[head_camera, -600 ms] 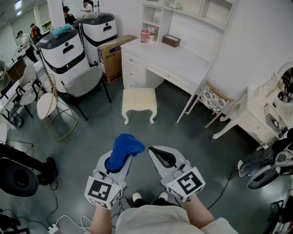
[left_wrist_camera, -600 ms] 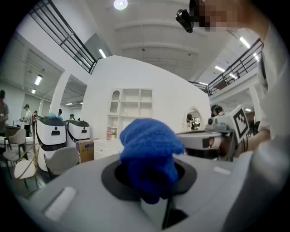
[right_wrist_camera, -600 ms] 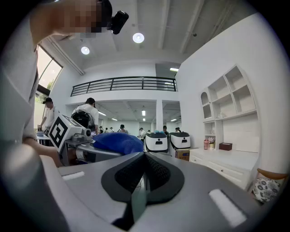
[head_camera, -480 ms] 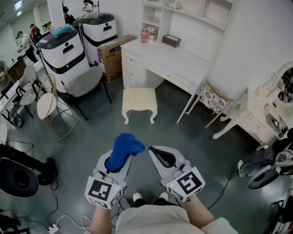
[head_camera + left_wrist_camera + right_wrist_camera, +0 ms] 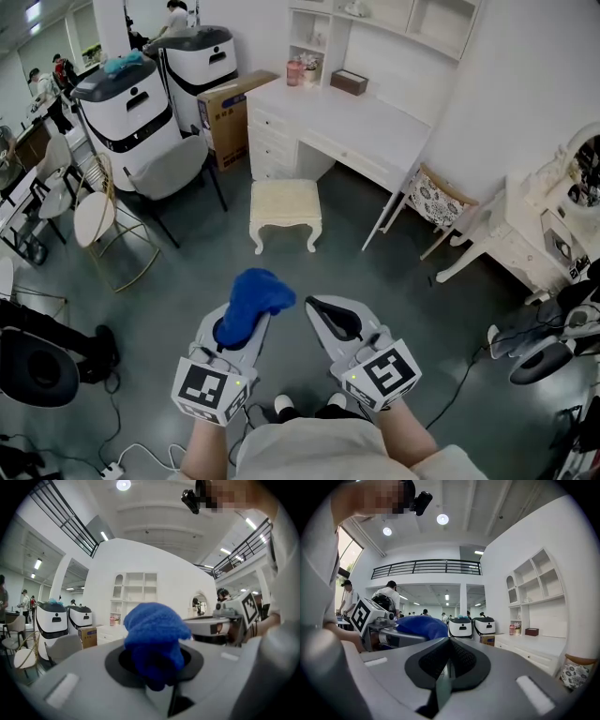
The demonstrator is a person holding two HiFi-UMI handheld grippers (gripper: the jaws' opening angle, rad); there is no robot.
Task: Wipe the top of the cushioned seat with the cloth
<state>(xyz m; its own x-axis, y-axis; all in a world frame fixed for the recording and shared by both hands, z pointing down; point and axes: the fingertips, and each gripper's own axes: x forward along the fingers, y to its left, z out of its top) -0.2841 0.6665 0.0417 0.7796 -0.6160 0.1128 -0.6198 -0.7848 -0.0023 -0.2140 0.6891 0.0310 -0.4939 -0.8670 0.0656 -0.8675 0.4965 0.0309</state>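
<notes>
Fingers of the left gripper [image 5: 244, 325] are clamped on a crumpled blue cloth [image 5: 254, 296]; right gripper [image 5: 326, 317] fingers are pressed together. A cream cushioned seat [image 5: 286, 199] is positioned well ahead, flanked by a grey chair [image 5: 173, 169] and a white desk [image 5: 366, 131].

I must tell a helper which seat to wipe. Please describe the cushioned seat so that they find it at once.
Find the long white desk. On the floor just in front of it stands a small square stool. Unlike the grey chair to its left, it has no back, a cream cushion and curved white legs.
</notes>
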